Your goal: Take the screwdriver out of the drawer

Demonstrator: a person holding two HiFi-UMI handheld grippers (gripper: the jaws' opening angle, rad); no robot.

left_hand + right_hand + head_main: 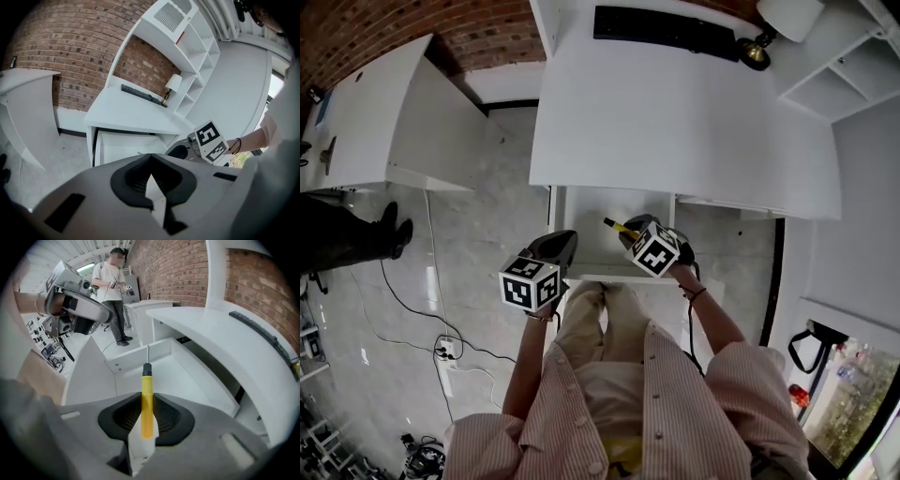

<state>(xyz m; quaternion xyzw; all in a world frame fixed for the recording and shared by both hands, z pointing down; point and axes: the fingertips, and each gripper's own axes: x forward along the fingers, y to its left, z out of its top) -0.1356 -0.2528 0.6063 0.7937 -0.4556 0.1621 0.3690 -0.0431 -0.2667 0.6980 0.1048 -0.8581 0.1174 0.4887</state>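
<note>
The screwdriver (147,408) has a yellow handle, a black collar and a thin metal shaft. My right gripper (147,398) is shut on the handle, and the shaft points out over the open white drawer (185,380). In the head view the right gripper (636,234) holds the screwdriver (619,226) just above the drawer (614,278), which is pulled out from under the white desk (675,122). My left gripper (563,246) hovers at the drawer's left front corner. Its pads (138,176) meet at the tips with nothing between them, and the drawer (122,145) lies ahead of it.
A black keyboard (666,28) and a lamp (778,21) sit at the back of the desk, with white shelves (844,75) to the right. A second white desk (384,122) stands to the left. Cables (441,347) lie on the floor. A person (112,287) stands in the background.
</note>
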